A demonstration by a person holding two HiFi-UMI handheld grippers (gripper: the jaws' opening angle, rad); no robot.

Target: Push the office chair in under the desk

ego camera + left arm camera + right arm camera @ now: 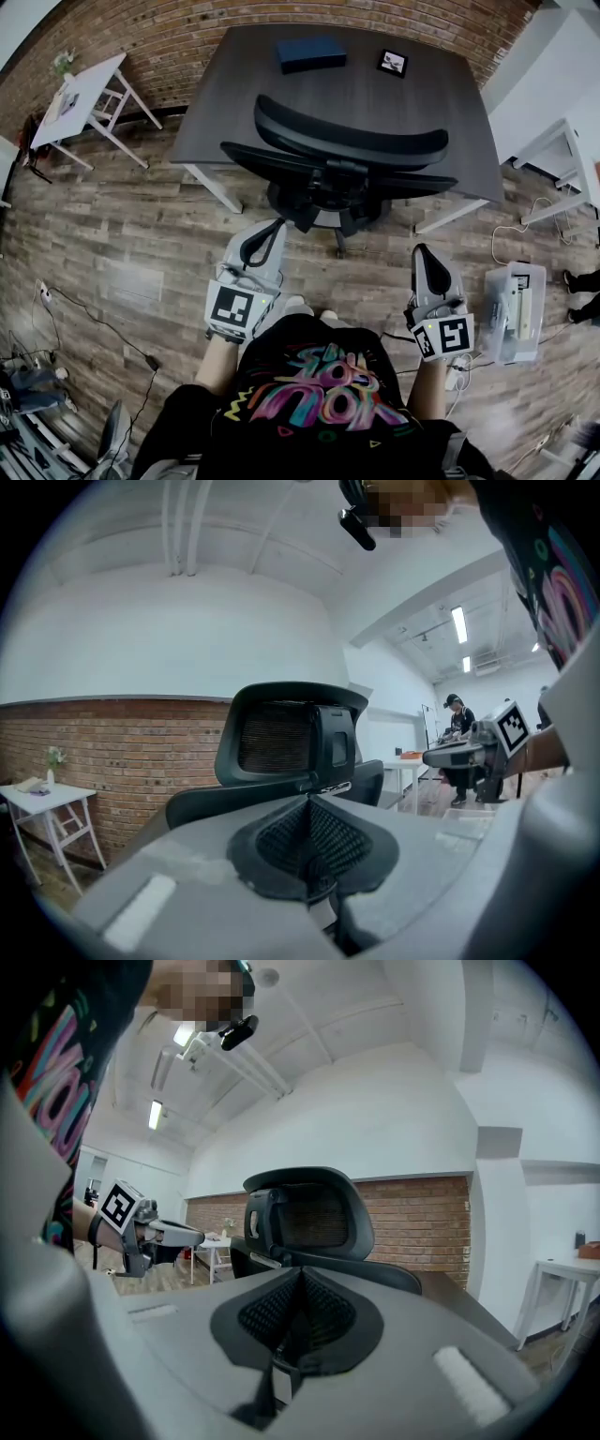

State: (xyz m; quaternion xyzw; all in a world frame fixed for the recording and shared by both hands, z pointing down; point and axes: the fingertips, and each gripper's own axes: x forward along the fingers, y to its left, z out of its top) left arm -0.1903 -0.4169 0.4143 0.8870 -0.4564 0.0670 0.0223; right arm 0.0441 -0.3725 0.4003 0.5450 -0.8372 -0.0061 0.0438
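Note:
A black office chair point(342, 164) stands at the near edge of a dark grey desk point(234, 84), its headrest and backrest turned toward me, its seat partly under the desktop. My left gripper point(260, 246) hangs shut and empty a little short of the chair's left side. On the right, my other gripper point(424, 255) is also shut with nothing in it, below the chair's right end. In the left gripper view the headrest point(291, 731) rises just beyond the closed left gripper point(309, 841). The right gripper view shows the headrest point(309, 1208) past the shut right gripper point(298, 1312).
On the desk lie a dark blue box point(311, 53) and a small black square item point(392, 63). A white side table point(80, 98) stands at the left, white furniture point(562, 141) at the right. A white device point(514, 309) and cables point(94, 323) lie on the wood floor.

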